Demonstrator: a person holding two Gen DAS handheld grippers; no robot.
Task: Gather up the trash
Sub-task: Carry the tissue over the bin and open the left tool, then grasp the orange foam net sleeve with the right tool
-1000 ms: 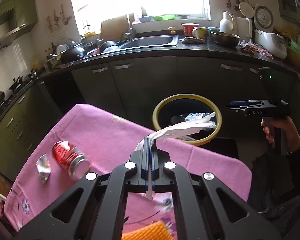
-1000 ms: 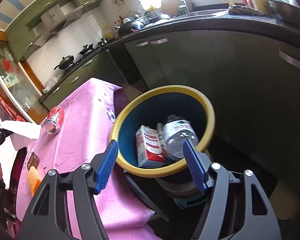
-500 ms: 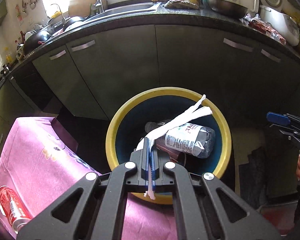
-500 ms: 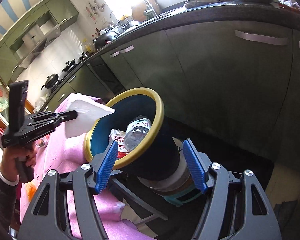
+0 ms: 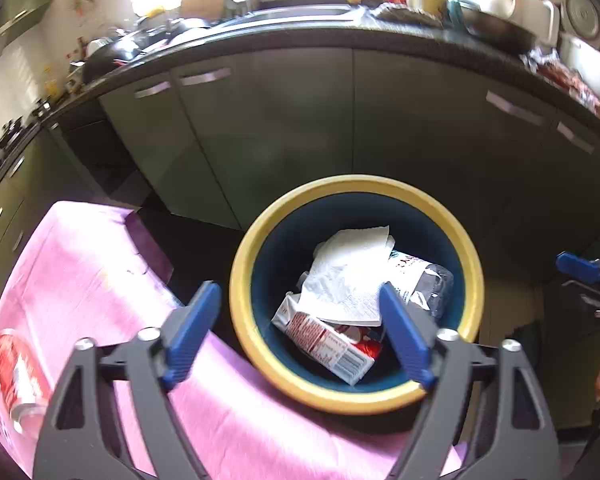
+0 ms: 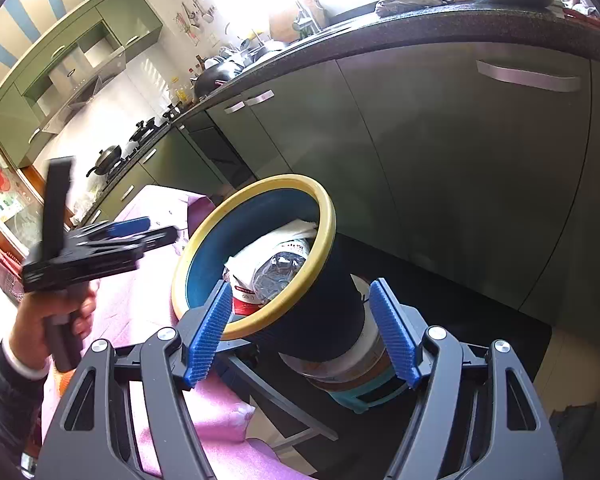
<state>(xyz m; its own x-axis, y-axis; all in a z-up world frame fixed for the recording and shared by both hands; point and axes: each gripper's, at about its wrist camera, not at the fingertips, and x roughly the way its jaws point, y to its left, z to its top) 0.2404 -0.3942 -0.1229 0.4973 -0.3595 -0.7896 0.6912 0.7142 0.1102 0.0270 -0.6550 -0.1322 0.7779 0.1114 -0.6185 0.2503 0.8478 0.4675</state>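
A blue bin with a yellow rim (image 5: 466,272) stands beside the pink-clothed table (image 5: 80,272). A white paper napkin (image 5: 348,272) lies inside it on a plastic bottle (image 5: 428,280) and a red-and-white carton (image 5: 324,340). My left gripper (image 5: 300,328) is open and empty, above the bin's near rim. A red can (image 5: 12,376) lies on the table at far left. My right gripper (image 6: 304,332) is open and empty, low beside the bin (image 6: 324,216); the left gripper (image 6: 112,240) shows there at left.
Dark green cabinets (image 5: 300,120) under a black counter run behind the bin. The bin rests on a round stand (image 6: 348,368) on the dark floor. An orange item (image 6: 62,384) lies on the table near the left hand.
My left gripper has opened and let go of the white napkin, which has dropped into the bin. The left gripper pulled back slightly towards the table.
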